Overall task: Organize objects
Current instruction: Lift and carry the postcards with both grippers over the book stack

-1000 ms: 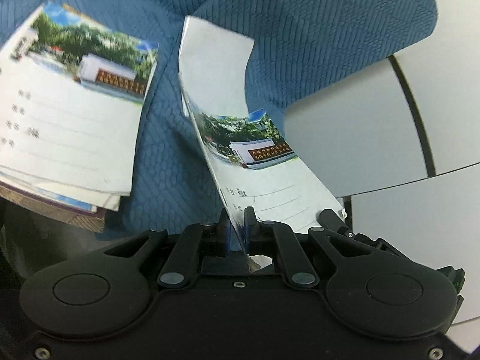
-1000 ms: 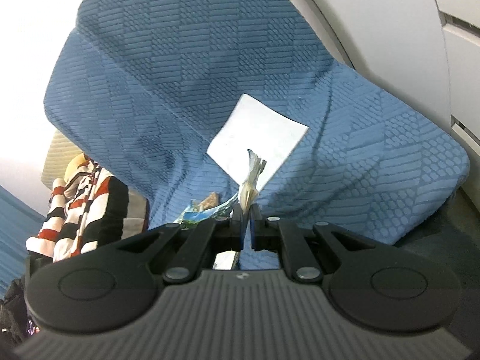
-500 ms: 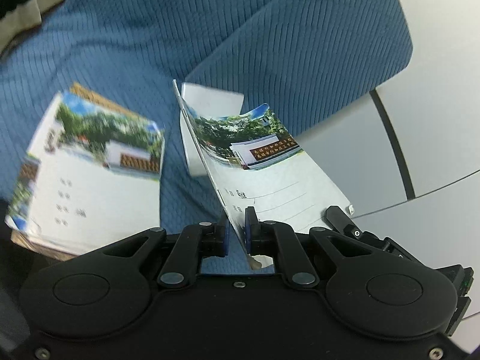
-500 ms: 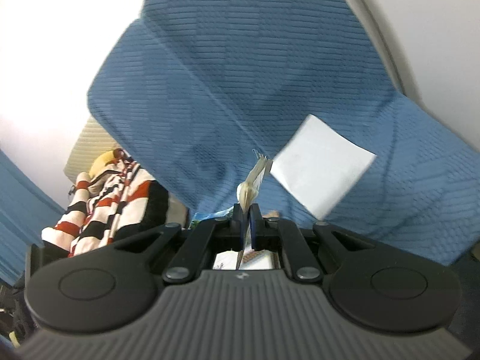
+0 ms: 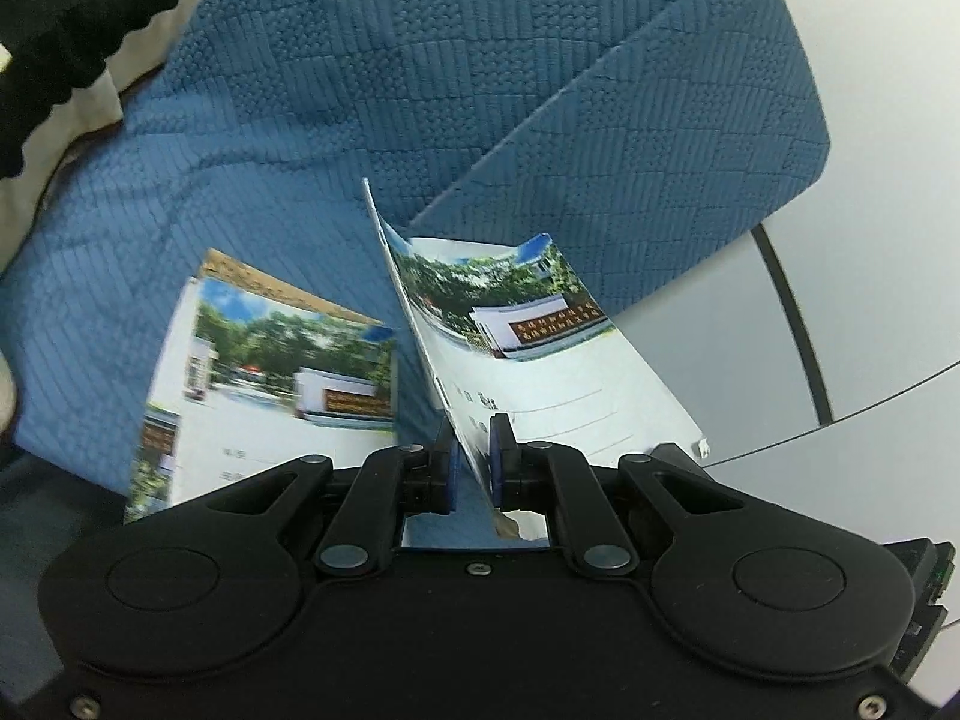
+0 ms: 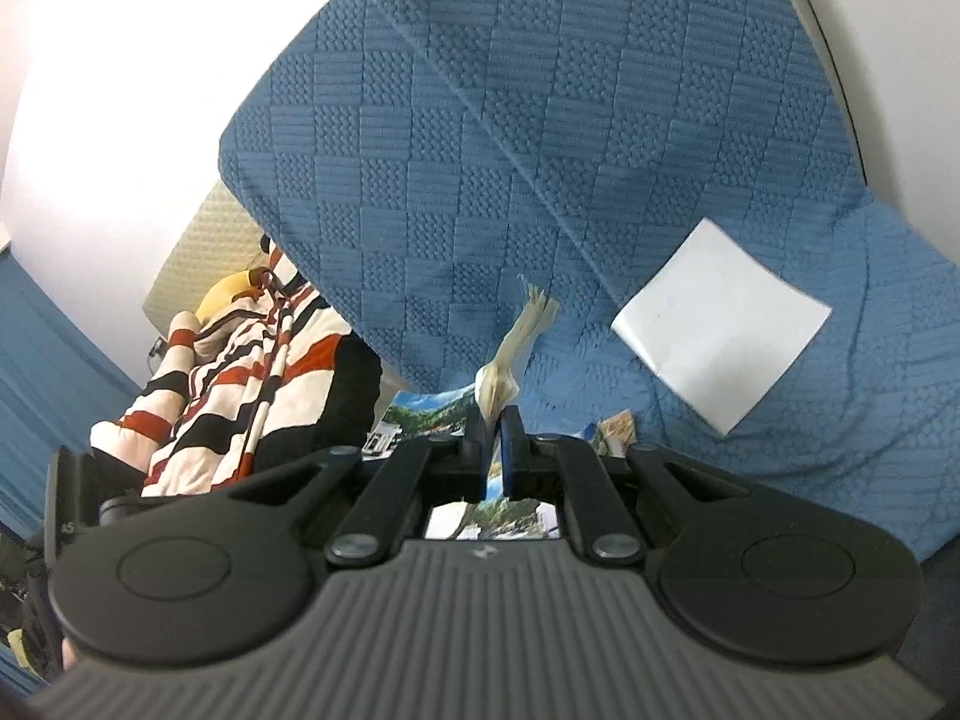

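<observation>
My left gripper is shut on the lower edge of a thin booklet with a photo cover and ruled lines. The booklet stands tilted, its cover facing right. To its left, a stack of like booklets lies on the blue quilted cushion. My right gripper is shut on a booklet seen edge-on, its cream page edges fanning up from the pads. Whether both grippers hold the same booklet I cannot tell. A white sheet lies on the cushion to the right.
Blue cushions fill the background of both views. A red, black and white striped fabric heap sits at the left in the right wrist view. White curved panels with dark seams lie right of the cushion.
Both grippers have risen with booklets still clamped. The stack has slid lower and toward centre in the left view. The white sheet has shifted right in the right view.
</observation>
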